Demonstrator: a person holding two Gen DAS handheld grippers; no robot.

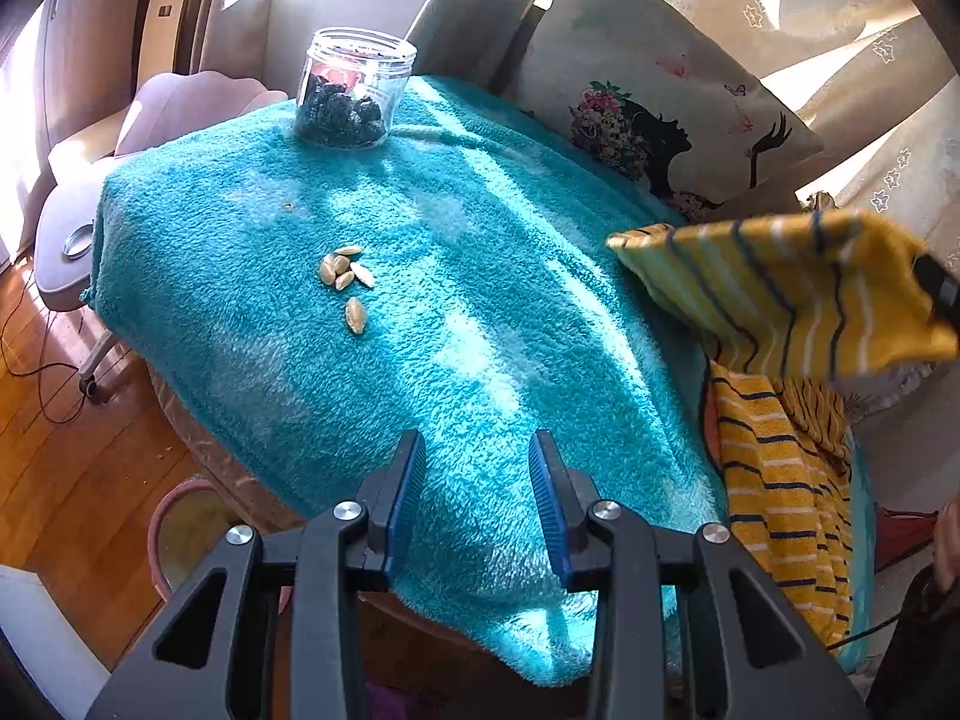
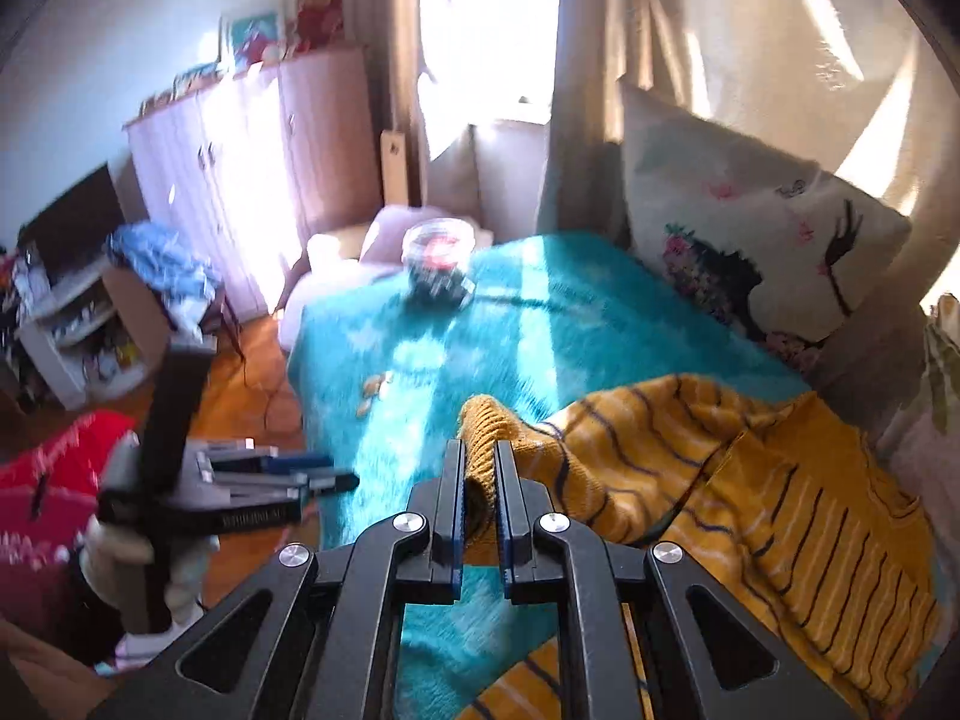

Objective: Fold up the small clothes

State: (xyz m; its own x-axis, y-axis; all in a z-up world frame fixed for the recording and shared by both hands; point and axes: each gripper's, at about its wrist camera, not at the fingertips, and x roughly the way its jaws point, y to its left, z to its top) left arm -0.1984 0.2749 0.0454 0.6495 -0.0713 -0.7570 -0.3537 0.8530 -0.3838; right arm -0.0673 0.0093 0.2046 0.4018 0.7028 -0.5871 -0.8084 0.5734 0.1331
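On the teal blanket (image 1: 372, 360): yellow striped garment (image 2: 690, 468) is lifted at the right edge.
Its knit edge is pinched by the right gripper (image 2: 480, 474) fingers; left gripper (image 1: 477, 450) fingers are spread, nothing held.

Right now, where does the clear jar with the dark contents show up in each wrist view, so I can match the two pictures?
Left wrist view: the jar stands upper left of centre, at the far end of the teal blanket.
Right wrist view: the jar sits just left of centre, blurred, again at the blanket's far end.
Shared landmark: the printed cushion, to the right of the jar in both.
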